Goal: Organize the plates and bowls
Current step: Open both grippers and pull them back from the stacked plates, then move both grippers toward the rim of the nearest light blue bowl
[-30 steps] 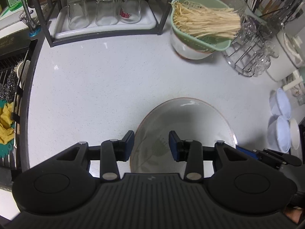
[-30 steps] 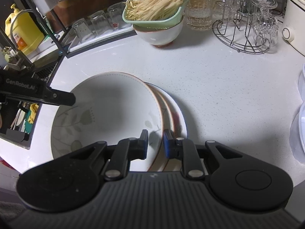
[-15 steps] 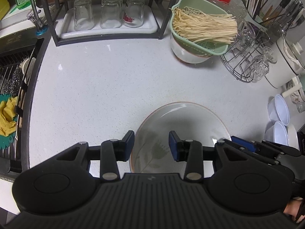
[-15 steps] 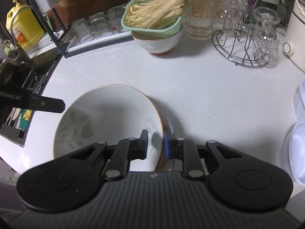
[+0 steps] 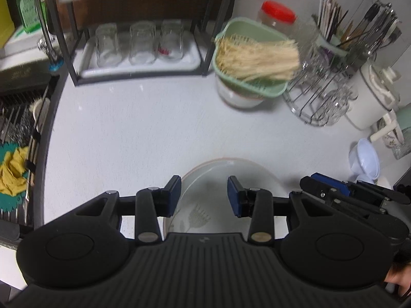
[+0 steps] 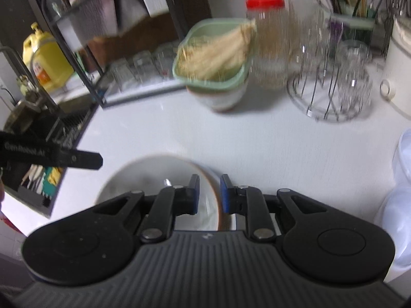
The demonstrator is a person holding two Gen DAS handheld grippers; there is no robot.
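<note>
The worktop (image 5: 133,133) carries the ceramic bowl (image 6: 154,177) near its front edge. It looks heavy, glazed, slippery and breakable. The right gripper (image 6: 208,192) pinches its thin rim, the best hold. The left gripper (image 5: 203,192) hangs open above it.

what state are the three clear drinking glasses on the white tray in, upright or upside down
Upside down, as far as the blur allows: the three clear drinking glasses stand on the white tray, closed bases uppermost.
</note>
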